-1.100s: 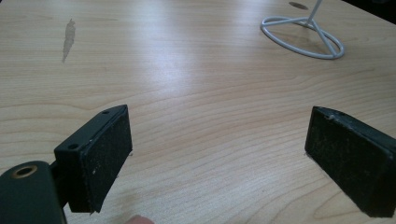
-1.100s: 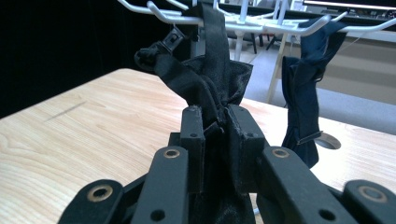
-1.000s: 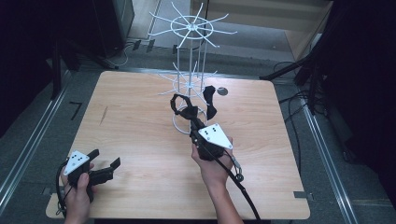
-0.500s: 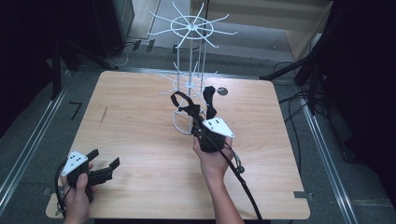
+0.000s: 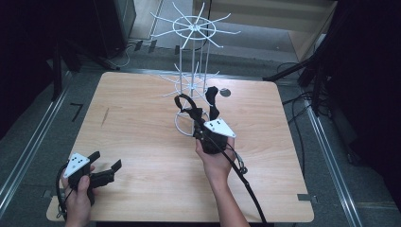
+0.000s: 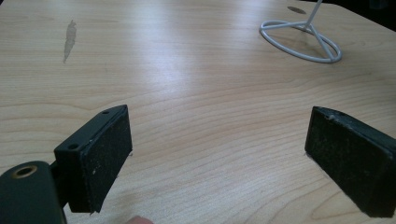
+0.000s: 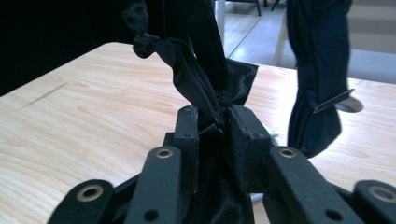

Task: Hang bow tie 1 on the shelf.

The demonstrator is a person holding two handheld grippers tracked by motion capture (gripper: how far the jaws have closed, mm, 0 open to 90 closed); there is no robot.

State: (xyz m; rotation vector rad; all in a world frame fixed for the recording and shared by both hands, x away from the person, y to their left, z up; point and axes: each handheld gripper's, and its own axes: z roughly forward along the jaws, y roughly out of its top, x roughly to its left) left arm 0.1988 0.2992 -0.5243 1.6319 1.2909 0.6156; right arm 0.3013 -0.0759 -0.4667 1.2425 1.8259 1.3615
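Note:
My right gripper (image 5: 196, 119) is at the middle of the table, right in front of the white wire rack (image 5: 194, 56). In the right gripper view its pads (image 7: 187, 126) pinch the black fabric of a bow tie (image 7: 196, 70), whose strap loops up beside the rack (image 5: 182, 101). These jaws have just been opening a little, with the fabric still between them. A dark blue bow tie (image 7: 317, 70) hangs from a lower rack arm (image 5: 212, 97) just beyond. My left gripper (image 5: 106, 163) rests at the table's near left corner, open (image 6: 217, 140), with nothing between its pads.
The rack's ring base (image 6: 301, 39) stands on the wooden table (image 5: 142, 118). A dark round hole (image 5: 225, 92) is in the tabletop behind the rack. Cables and dark stands lie on the floor at the right and far left.
My right gripper has shifted slightly toward the rack and a bit lower, carrying the black bow tie. The left hand has stayed in place.

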